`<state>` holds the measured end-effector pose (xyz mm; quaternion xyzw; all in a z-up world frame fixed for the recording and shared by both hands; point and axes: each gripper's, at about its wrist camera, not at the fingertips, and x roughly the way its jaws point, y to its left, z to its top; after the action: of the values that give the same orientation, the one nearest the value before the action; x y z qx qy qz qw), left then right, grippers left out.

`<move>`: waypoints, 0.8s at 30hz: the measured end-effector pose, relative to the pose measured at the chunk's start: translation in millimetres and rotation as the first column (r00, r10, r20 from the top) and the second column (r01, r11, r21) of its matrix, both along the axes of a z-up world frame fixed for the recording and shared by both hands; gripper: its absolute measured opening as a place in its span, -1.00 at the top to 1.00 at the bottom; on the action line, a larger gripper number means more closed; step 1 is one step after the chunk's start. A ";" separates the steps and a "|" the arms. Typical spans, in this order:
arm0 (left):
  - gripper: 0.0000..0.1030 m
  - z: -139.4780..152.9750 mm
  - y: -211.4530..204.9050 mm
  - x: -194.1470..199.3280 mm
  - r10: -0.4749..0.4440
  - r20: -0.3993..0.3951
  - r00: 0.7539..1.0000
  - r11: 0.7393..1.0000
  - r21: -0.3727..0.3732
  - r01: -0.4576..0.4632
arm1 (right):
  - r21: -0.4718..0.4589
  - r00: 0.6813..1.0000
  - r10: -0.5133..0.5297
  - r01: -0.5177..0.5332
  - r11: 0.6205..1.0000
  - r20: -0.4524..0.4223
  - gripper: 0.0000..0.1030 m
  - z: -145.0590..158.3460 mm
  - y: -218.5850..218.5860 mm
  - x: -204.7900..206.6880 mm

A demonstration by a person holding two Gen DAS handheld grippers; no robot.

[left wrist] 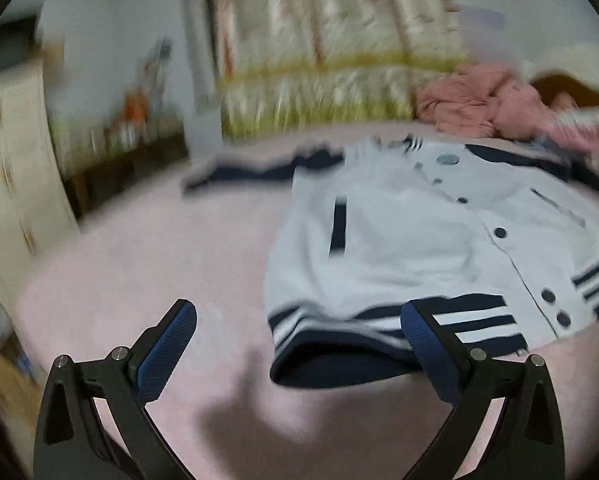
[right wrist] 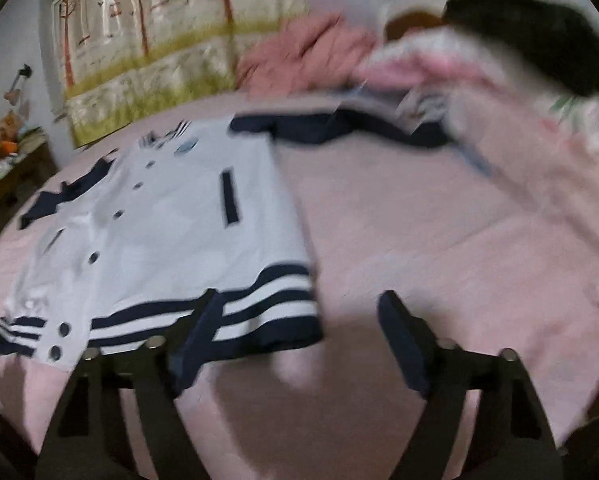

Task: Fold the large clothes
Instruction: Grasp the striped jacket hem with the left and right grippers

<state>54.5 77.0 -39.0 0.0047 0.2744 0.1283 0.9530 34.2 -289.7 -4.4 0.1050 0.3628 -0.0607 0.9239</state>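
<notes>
Jacket [left wrist: 411, 240] lies flat on the pink bed [left wrist: 159, 248], bare sheet at either side. Left gripper [left wrist: 299, 344] and right gripper [right wrist: 299, 320] hover spread wide over its striped hem [right wrist: 259, 304], holding nothing.

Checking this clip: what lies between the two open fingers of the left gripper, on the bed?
In the left wrist view, the left gripper stands open over bare pink bedsheet with a shadow; the striped hem corner of the white jacket reaches in by one finger, ungripped.

jacket [left wrist: 419, 232] lies on bed [left wrist: 159, 248]; blanket [left wrist: 475, 104] behind
</notes>
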 end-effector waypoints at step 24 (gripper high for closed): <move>0.75 41.6 16.4 -41.0 -0.130 0.076 0.989 0.960 -0.238 0.145 | 0.135 0.990 0.091 -0.105 0.985 0.110 0.89 20.4 14.0 -33.8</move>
<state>13.5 93.3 2.6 -0.0966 0.2585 0.0274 0.9608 0.4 -275.7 16.0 0.1545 0.3228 0.0159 0.9336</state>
